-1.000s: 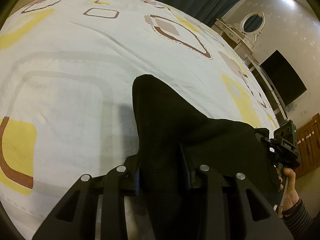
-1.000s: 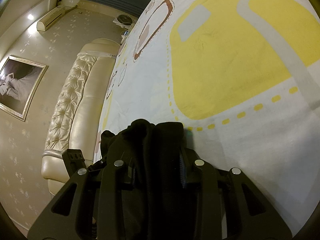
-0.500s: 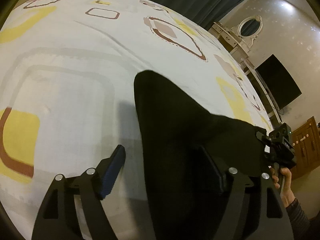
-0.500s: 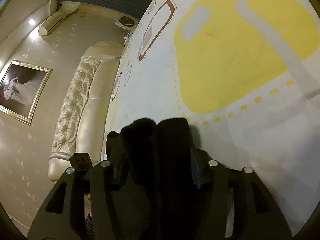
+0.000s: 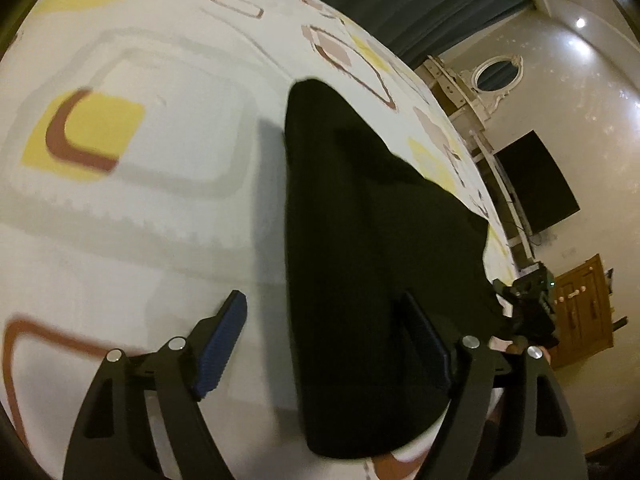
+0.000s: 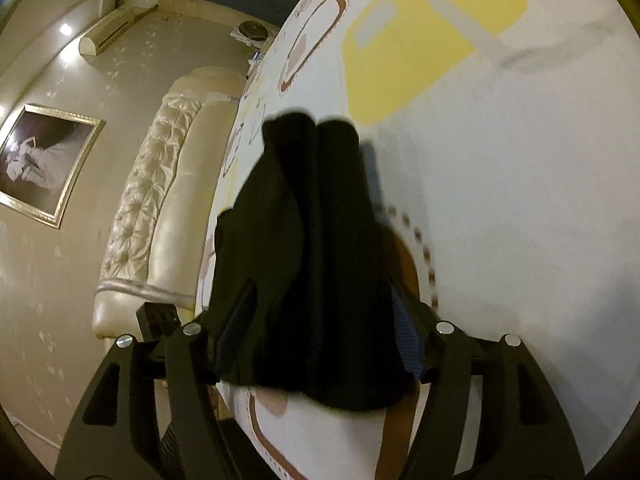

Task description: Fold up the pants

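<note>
The black pants (image 5: 360, 248) lie bundled lengthwise on the patterned bed (image 5: 160, 140), near its edge, running from about six o'clock up toward twelve in both wrist views. The left gripper (image 5: 332, 344) is spread wide with nothing held; its blue-padded left finger (image 5: 218, 344) hangs over bare sheet, the other over the cloth. The right gripper (image 6: 320, 328) is also parted around the near end of the pants (image 6: 304, 248); whether its pads brush the fabric is hard to tell through the blur.

The step in hand looks like release and withdrawal. To do it well, both grippers should back straight out toward six o'clock, with the fingers spread, so no pad snags a layer and drags the fold apart. Lift slightly first, then retreat. Afterwards, check that the edges are aligned.
</note>
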Motion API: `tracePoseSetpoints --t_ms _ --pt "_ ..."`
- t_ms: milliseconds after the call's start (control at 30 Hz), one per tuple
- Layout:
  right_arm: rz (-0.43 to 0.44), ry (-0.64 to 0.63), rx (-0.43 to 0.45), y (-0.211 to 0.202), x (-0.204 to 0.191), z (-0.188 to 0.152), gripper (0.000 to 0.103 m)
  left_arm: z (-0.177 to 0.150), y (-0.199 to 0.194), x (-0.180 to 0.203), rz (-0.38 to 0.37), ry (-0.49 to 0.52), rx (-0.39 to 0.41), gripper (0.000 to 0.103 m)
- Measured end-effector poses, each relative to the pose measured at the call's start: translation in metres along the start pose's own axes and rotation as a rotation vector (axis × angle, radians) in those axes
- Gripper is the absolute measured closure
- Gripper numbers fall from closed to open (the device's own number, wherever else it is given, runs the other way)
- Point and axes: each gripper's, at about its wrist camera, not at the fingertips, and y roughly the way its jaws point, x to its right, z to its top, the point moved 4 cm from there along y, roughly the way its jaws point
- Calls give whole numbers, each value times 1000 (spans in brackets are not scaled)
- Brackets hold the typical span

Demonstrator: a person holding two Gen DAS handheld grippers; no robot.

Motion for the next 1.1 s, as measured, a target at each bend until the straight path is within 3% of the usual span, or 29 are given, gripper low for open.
tracePoseSetpoints --t_ms 100,167,200,233,300,400,533,867,1000,1100 --pt "-4 -5 3 -2 -1 -12 37 -9 3 6 14 14 -14 25" --pt "-18 -9 7 -2 -2 -14 43 -12 4 11 45 45 -2 25" --pt "-36 -5 5 -2 -1 -14 52 -12 6 13 42 52 -7 31" --pt "-49 2 -1 -2 1 -14 57 -12 8 15 18 50 -19 50" --pt "-36 18 -5 -2 2 -14 68 -12 10 19 23 48 -22 56" --pt "-25 19 4 -6 0 -15 73 -13 8 25 45 78 -5 66" --pt "-30 9 10 -10 -5 -19 76 -15 3 24 31 37 -4 71" --pt "-4 47 0 -9 7 -30 76 -10 15 14 32 42 -12 67" --pt "40 81 8 -6 17 -30 75 -11 22 8 24 27 -12 51" --pt "54 91 11 -7 19 -30 70 -10 23 -1 -58 -26 -11 45"
